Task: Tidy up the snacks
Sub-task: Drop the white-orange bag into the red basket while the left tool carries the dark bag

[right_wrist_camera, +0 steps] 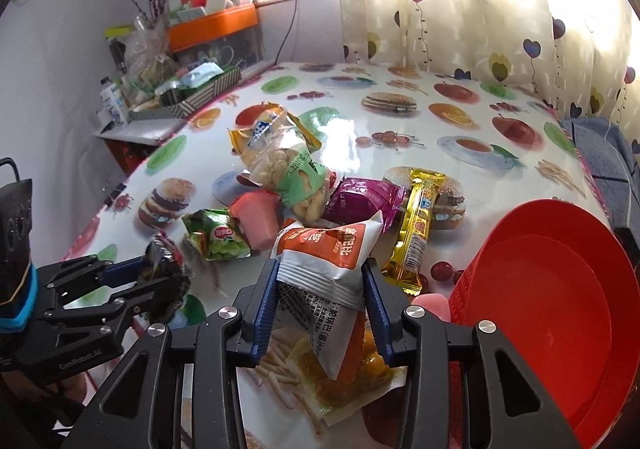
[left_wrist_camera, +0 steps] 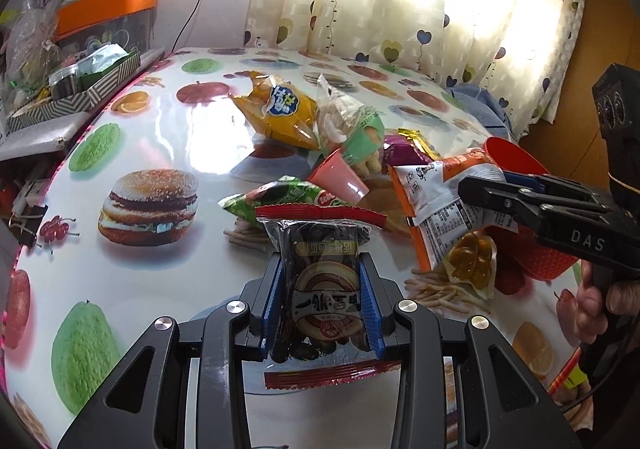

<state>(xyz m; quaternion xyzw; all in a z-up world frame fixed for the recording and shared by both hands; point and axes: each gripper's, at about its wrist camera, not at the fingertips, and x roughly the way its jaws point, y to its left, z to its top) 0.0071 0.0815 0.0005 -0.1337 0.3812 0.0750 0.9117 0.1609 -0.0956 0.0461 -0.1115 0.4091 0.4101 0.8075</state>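
Left gripper (left_wrist_camera: 322, 301) clamps a dark snack packet (left_wrist_camera: 323, 285) upright between its blue pads. Right gripper (right_wrist_camera: 320, 301) grips an orange-and-white packet (right_wrist_camera: 326, 253), lifted above a yellow jelly pack (right_wrist_camera: 344, 381). A red basket (right_wrist_camera: 548, 313) sits just right; other snacks lie beyond.

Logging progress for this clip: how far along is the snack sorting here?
Early. Done: nothing visibly sorted; the red basket looks empty. In hand: the left gripper is clamped on a dark snack packet, and the right gripper on an orange-and-white packet. Left: the yellow chip bag, green packet, purple packet, gold bar and pink cup lie loose on the table.
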